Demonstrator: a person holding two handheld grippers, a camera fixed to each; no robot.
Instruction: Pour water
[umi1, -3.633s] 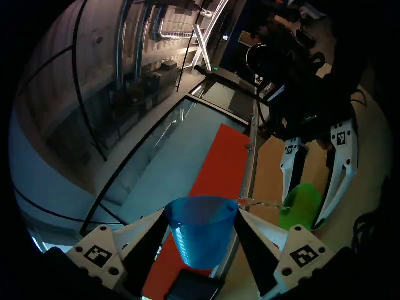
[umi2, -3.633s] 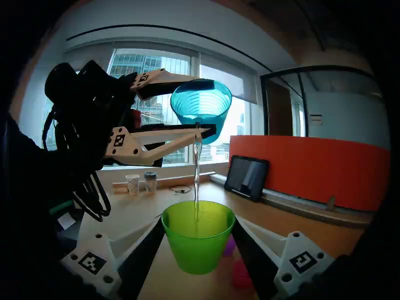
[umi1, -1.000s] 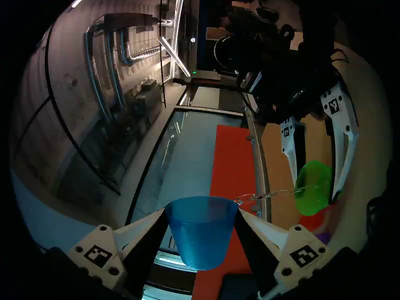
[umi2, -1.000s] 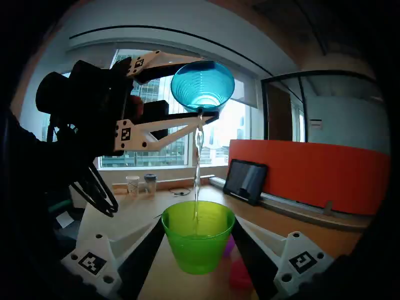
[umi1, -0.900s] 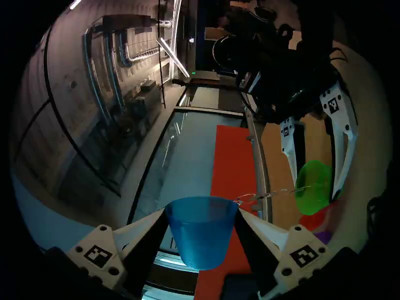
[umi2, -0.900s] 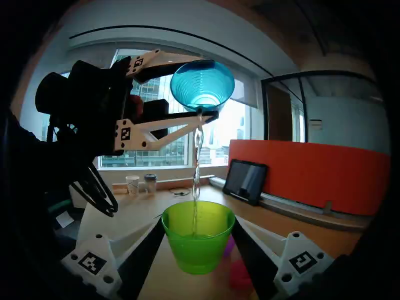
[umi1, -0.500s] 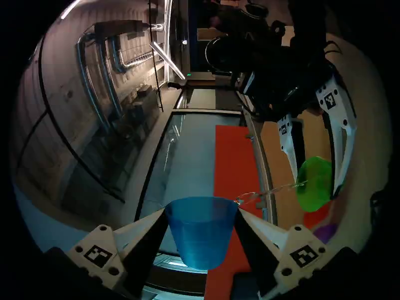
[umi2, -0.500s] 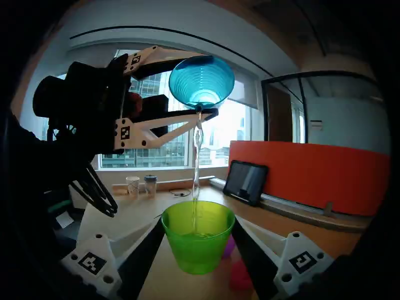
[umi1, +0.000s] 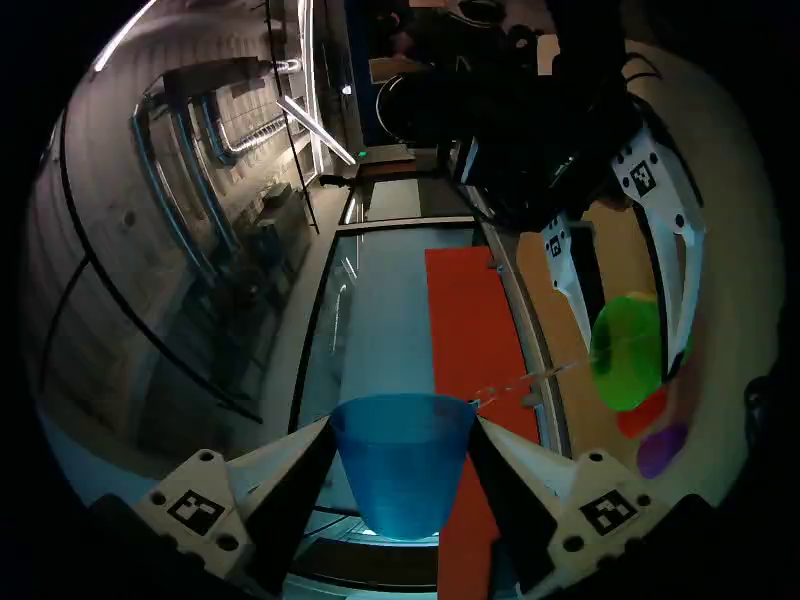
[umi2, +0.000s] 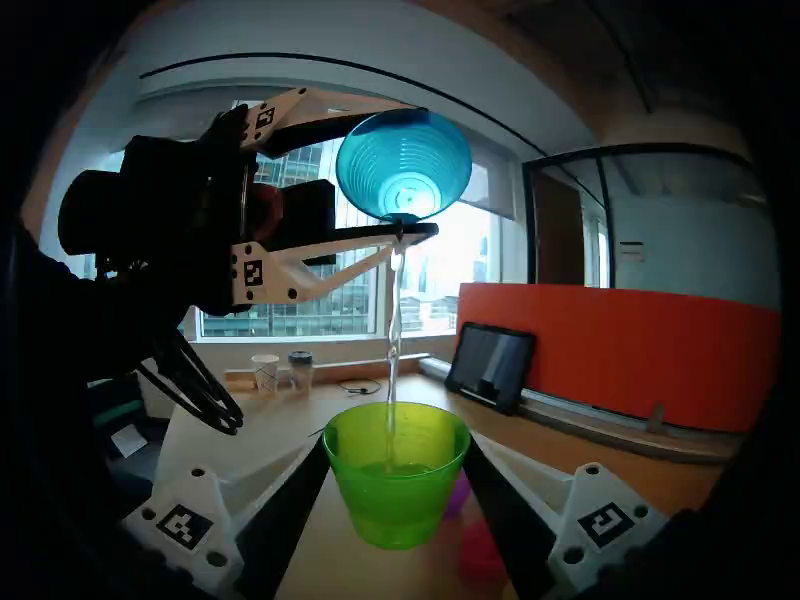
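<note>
Bench: light wood, reaching back to the window.
Tablet: propped up, 4 o'clock, beside the orange partition.
Small cups: two, side by side, 8 o'clock.
Cable: just right of them.
Pink thing, purple thing: 5 o'clock, blurred.

Blue cup tipped, water stream falling, green cup upright, seemingly part-full

Worktop middle lay open; a tablet leaned by the orange partition edge, two small cups at the window edge.
</note>
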